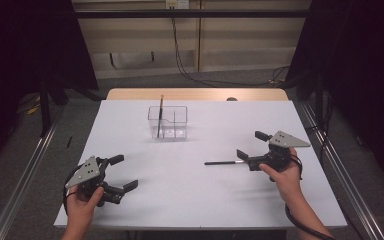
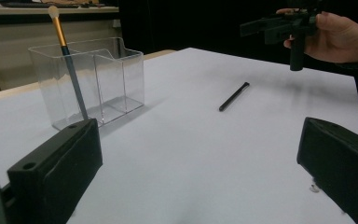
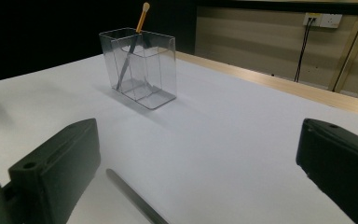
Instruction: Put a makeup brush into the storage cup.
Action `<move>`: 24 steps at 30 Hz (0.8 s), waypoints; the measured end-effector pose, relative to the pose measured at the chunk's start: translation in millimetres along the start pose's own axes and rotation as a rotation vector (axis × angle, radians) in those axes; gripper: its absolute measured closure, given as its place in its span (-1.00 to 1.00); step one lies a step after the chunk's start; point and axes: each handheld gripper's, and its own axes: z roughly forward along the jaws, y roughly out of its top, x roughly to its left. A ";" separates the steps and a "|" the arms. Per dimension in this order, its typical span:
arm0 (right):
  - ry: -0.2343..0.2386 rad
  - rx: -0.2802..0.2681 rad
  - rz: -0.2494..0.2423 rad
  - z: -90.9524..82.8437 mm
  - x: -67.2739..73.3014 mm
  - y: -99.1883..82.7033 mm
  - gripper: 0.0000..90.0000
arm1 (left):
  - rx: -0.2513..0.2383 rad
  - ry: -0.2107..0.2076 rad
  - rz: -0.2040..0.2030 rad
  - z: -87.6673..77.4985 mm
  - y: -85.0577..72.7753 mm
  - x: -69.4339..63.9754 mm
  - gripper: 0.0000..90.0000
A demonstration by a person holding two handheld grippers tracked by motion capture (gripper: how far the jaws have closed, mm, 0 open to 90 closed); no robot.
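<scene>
On the white table [image 1: 190,195], both hand-held grippers spread wide, black brush [image 1: 222,162] lying near the right hand-held gripper [image 1: 252,146], left hand-held gripper [image 1: 123,172] empty.

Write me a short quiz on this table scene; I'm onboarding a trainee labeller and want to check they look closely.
1. True or false: the makeup brush with the orange-gold handle stands tilted inside the clear organizer.
2. Where is the dark pen-like stick? A) inside the organizer B) flat on the white table by the right gripper C) clamped in the left gripper
3. Fill in: both grippers have their jaws ____.

Key
1. True; it leans in a compartment, pale tip up.
2. B; it lies loose on the sheet, one end near the right gripper's jaws.
3. Open; nothing is held between either pair.
</scene>
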 end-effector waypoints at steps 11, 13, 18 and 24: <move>0.023 0.058 -0.005 12.5 -3.2 5.9 -1.00 | 0.007 -0.001 0.002 0.7 -0.3 -0.5 -1.00; 0.026 0.082 -0.013 14.7 -3.8 7.2 -1.00 | 0.008 -0.001 0.003 0.7 -0.3 -0.3 -1.00; 0.032 0.148 -0.019 20.0 -5.6 10.1 -1.00 | 0.010 -0.002 0.004 1.0 -0.4 -0.3 -1.00; 0.045 0.219 -0.035 26.5 -8.3 13.9 -1.00 | 0.020 -0.007 0.005 2.5 -0.5 -1.3 -1.00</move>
